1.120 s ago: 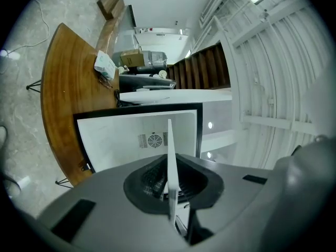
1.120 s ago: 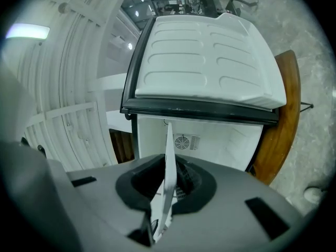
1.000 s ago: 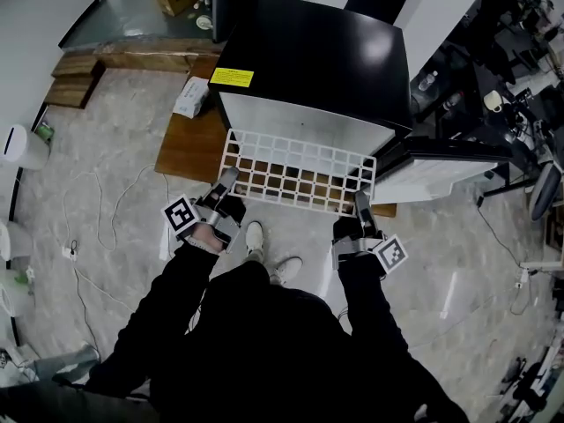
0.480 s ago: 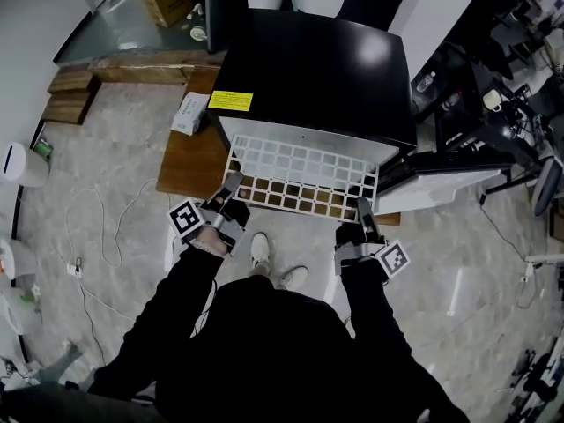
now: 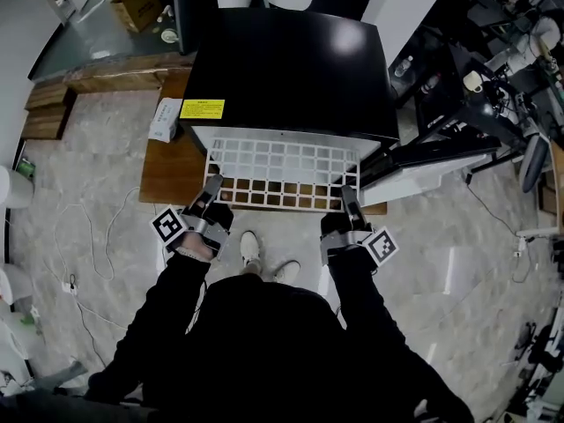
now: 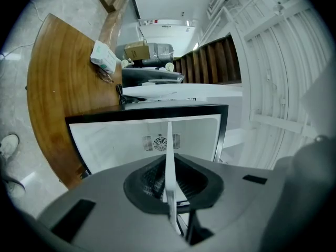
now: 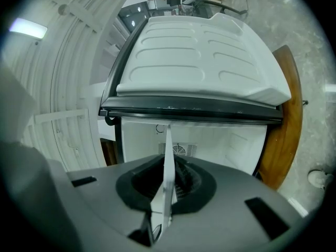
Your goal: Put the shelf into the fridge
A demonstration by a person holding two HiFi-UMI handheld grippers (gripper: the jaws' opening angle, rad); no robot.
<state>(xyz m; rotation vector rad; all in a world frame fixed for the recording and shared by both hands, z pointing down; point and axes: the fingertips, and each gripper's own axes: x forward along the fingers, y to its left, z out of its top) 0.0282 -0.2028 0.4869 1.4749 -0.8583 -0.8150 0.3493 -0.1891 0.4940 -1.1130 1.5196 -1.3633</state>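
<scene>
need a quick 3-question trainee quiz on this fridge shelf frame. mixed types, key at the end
1. True or false: the left hand-held gripper and the right hand-held gripper are each shut on the white wire shelf.
2. The fridge door is: A) closed, B) open on the person's right, C) removed.
3. Fill in: the fridge stands on a ____ board.
Key: 1 true; 2 B; 3 wooden.
</scene>
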